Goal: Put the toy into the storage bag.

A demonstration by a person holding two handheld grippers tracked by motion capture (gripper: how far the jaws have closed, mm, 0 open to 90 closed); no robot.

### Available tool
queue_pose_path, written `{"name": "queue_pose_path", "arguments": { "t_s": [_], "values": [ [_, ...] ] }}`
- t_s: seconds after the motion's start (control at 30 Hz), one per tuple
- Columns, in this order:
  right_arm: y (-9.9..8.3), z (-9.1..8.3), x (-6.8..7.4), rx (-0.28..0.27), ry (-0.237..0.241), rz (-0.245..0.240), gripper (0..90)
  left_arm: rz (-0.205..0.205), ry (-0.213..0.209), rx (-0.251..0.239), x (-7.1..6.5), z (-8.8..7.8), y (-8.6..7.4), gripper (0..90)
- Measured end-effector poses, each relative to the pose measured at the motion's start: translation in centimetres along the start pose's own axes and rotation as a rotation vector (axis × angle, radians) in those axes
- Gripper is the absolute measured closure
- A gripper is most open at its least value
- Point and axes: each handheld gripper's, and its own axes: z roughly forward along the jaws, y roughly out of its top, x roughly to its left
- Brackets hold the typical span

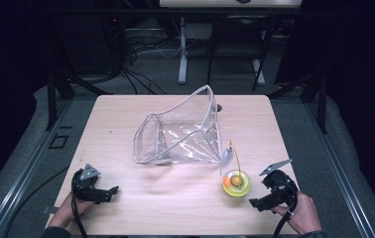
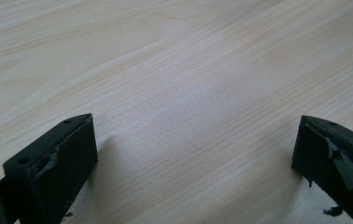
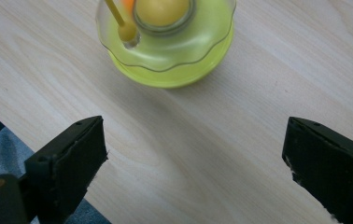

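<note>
Yellow-green toy point(image 1: 236, 183), stick point(image 1: 235, 152) rising from it, near table's point(image 1: 126, 114) front right, just beside right gripper point(image 1: 261, 200). Right jaws spread, empty; left gripper point(image 1: 107, 192) likewise, over bare wood. Risk: snagging stick, tipping toy. Front edge close behind; clear bag point(image 1: 180, 131) mid-table; open room between.

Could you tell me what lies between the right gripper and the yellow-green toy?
Nothing: bare tabletop separates the open right gripper from the yellow-green toy, as the right gripper view shows.
</note>
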Motion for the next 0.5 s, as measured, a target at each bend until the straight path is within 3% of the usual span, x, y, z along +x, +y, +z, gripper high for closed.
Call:
{"name": "queue_pose_path", "arguments": {
  "t_s": [0.13,0.5],
  "values": [
    [0.4,-0.4,0.4,-0.044,-0.006,-0.019,7.6,0.002,0.000,0.001,0.0,0.0,0.0,0.0],
    [2.6,-1.3,1.2,-0.028,0.012,-0.070,7.7,0.002,-0.002,0.001,0.0,0.0,0.0,0.0]
  ]
}}
